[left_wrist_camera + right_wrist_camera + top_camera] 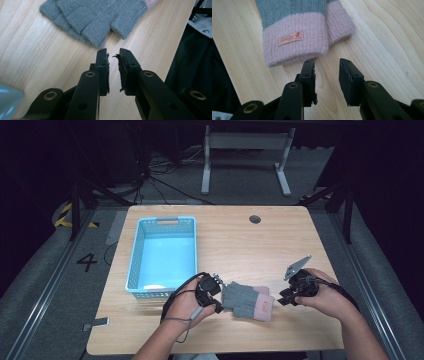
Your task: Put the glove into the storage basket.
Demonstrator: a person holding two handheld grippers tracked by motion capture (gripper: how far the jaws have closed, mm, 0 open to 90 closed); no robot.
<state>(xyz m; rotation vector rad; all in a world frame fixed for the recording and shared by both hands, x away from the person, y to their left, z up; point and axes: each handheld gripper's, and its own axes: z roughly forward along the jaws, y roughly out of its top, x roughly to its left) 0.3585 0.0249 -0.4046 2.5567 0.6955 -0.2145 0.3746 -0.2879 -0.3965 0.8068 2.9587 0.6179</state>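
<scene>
Pale wooden table [240, 240] carries a blue basket [165, 255] at far left and grey gloves [247, 300] with pink cuffs near the front edge. Left gripper [113, 56] sits just left of the gloves' finger ends, jaws slightly parted, nothing between them. Right gripper [326, 65] faces the cuffs from the right, released, gripping nothing.
</scene>
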